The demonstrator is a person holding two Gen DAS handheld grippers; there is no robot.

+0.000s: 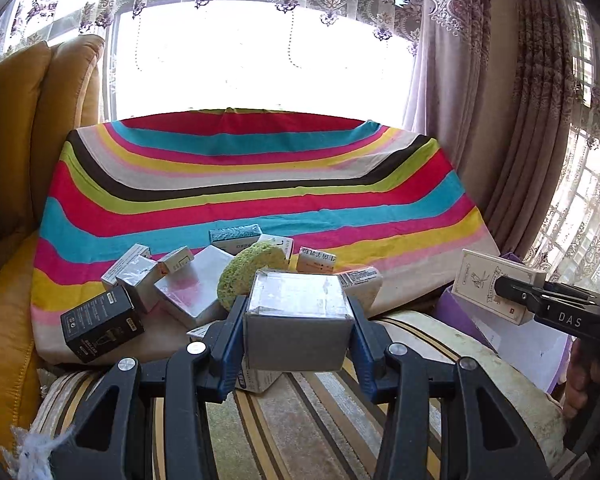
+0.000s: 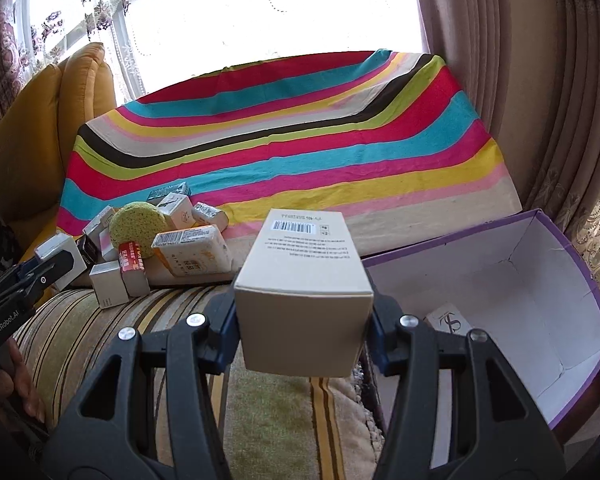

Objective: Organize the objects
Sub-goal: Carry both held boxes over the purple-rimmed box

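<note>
My left gripper (image 1: 298, 320) is shut on a grey taped box (image 1: 298, 316), held above the striped cushion. Behind it lies a pile of small boxes (image 1: 188, 284) with a green sponge (image 1: 248, 270) on the striped cloth (image 1: 260, 184). My right gripper (image 2: 302, 312) is shut on a cream box with a barcode (image 2: 304, 264), just left of the open purple box (image 2: 540, 280). In the left wrist view the right gripper (image 1: 512, 292) shows at the right edge with the cream box (image 1: 488, 284). The left gripper (image 2: 40, 268) appears at the left edge of the right wrist view.
The purple box has a white inside and holds one small white carton (image 2: 448, 320). A yellow sofa cushion (image 1: 28, 120) stands at the left. Curtains (image 1: 500, 100) and a bright window are behind. A striped beige cushion (image 2: 140, 340) lies under both grippers.
</note>
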